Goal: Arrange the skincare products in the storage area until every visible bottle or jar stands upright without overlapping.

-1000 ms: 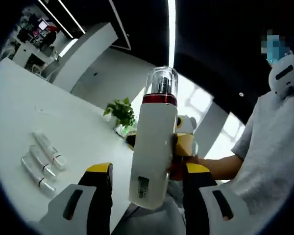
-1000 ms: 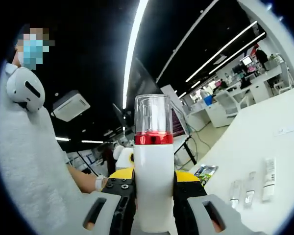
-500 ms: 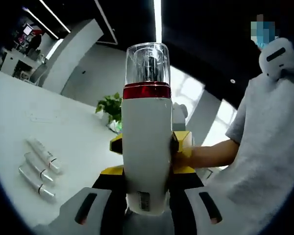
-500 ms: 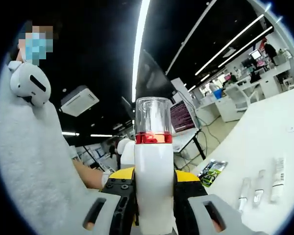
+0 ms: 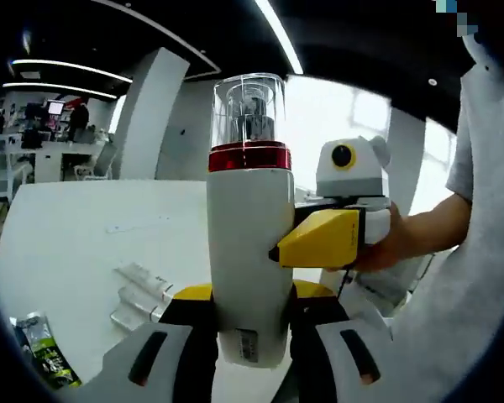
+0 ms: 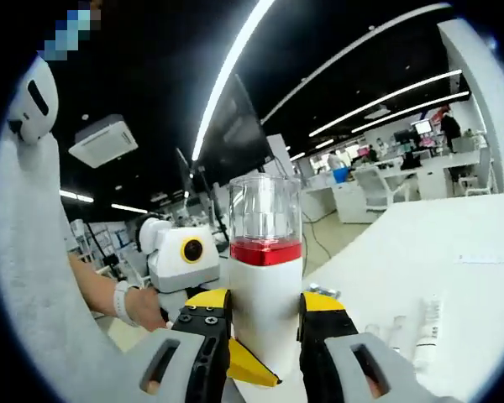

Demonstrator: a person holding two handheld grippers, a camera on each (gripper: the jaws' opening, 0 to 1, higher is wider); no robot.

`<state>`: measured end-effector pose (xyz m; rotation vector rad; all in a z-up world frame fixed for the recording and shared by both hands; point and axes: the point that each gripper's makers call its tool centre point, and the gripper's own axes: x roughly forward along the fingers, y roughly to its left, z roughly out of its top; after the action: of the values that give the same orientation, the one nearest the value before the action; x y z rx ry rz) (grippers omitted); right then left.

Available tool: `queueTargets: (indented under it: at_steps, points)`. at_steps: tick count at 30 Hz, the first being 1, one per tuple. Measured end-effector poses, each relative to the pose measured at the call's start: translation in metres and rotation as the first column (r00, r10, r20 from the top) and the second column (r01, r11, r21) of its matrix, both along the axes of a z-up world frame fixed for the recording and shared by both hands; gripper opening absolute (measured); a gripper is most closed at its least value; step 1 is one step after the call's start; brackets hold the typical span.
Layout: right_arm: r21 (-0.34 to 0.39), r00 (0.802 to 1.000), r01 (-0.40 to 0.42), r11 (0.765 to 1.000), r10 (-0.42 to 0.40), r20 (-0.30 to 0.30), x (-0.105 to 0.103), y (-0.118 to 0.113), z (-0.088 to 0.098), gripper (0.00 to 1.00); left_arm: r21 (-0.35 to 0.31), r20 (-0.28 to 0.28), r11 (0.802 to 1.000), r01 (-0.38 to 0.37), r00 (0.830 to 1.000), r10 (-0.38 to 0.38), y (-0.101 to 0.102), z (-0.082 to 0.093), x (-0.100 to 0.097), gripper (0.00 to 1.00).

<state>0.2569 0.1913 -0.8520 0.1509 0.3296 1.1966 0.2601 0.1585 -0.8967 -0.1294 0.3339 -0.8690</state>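
Note:
A white pump bottle point(image 5: 250, 252) with a red collar and a clear cap stands upright in the air between both grippers. In the left gripper view, my left gripper point(image 5: 250, 323) is shut on the bottle's lower body. My right gripper point(image 5: 319, 239) comes in from the right, one yellow jaw pressed to the bottle's side. In the right gripper view, the same bottle point(image 6: 266, 294) sits between the jaws of my right gripper point(image 6: 265, 323), which is shut on it. The left gripper point(image 6: 181, 264) holds it from the left.
Three slim white tubes point(image 5: 143, 292) lie side by side on the white table point(image 5: 76, 227); the right gripper view has these tubes point(image 6: 424, 323) at the lower right. A green packet point(image 5: 38, 344) lies near the table's edge. A person's hand point(image 6: 139, 306) and grey sleeve are close.
A second ago my left gripper stood open beside the bottle; it then shut on it and has stayed shut. Both views have swung round, so the background and the tubes sit differently.

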Motion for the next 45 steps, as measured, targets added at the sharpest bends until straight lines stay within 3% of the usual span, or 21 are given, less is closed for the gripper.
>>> queueTargets:
  at_steps: [2, 7, 12, 17, 21, 33, 35, 38, 40, 41, 43, 45]
  points:
    - [-0.003, 1.0, 0.025, 1.0, -0.025, -0.01, 0.0, 0.003, -0.001, 0.24, 0.032, 0.007, 0.999, -0.01, 1.0, 0.01, 0.0, -0.002, 0.001, 0.28]
    - [0.013, 0.998, 0.062, 0.998, -0.061, -0.011, 0.0, 0.0, 0.002, 0.25, -0.025, 0.0, 1.0, 0.004, 1.0, -0.004, -0.002, 0.003, -0.004, 0.28]
    - [0.004, 0.997, 0.079, 0.997, -0.078, -0.028, 0.0, -0.004, 0.001, 0.25, -0.022, 0.003, 1.0, 0.011, 1.0, -0.011, -0.006, 0.003, -0.005, 0.28]
    - [-0.016, 0.993, 0.087, 0.996, -0.088, -0.083, 0.001, -0.009, -0.004, 0.26, 0.008, 0.012, 1.0, 0.017, 1.0, -0.017, -0.011, 0.0, -0.007, 0.28]
    - [-0.025, 0.99, 0.102, 0.994, -0.104, -0.094, -0.001, -0.012, -0.006, 0.25, 0.029, 0.019, 0.999, 0.018, 1.0, -0.019, -0.014, -0.002, -0.008, 0.28]
    - [-0.068, 0.989, 0.146, 0.987, -0.145, 0.007, -0.001, -0.024, -0.003, 0.22, 0.038, 0.076, 0.998, -0.041, 0.996, 0.038, -0.018, -0.002, -0.006, 0.3]
    - [-0.082, 0.988, 0.152, 0.985, -0.151, 0.018, 0.001, -0.027, -0.004, 0.22, 0.072, 0.041, 0.993, -0.099, 0.995, 0.096, -0.005, -0.014, -0.003, 0.4]
    - [-0.075, 0.986, 0.164, 0.984, -0.164, 0.006, 0.007, -0.035, -0.004, 0.22, 0.083, 0.055, 0.988, -0.127, 0.991, 0.123, 0.006, -0.022, -0.003, 0.5]
    - [-0.077, 0.986, 0.165, 0.983, -0.164, 0.013, 0.011, -0.039, -0.004, 0.22, 0.17, 0.033, 0.979, -0.115, 0.993, 0.111, 0.016, -0.043, -0.012, 0.51]
    - [-0.078, 0.986, 0.168, 0.983, -0.168, 0.013, 0.013, -0.04, -0.004, 0.22, 0.243, 0.01, 0.964, -0.113, 0.993, 0.114, 0.025, -0.059, -0.018, 0.51]
    - [-0.082, 0.984, 0.177, 0.981, -0.176, 0.018, 0.017, -0.044, -0.004, 0.23, 0.318, -0.035, 0.944, -0.093, 0.993, 0.11, 0.037, -0.08, -0.03, 0.51]
    - [-0.085, 0.982, 0.191, 0.978, -0.19, 0.019, 0.023, -0.048, -0.004, 0.23, 0.347, -0.058, 0.933, -0.094, 0.991, 0.121, 0.046, -0.092, -0.038, 0.53]
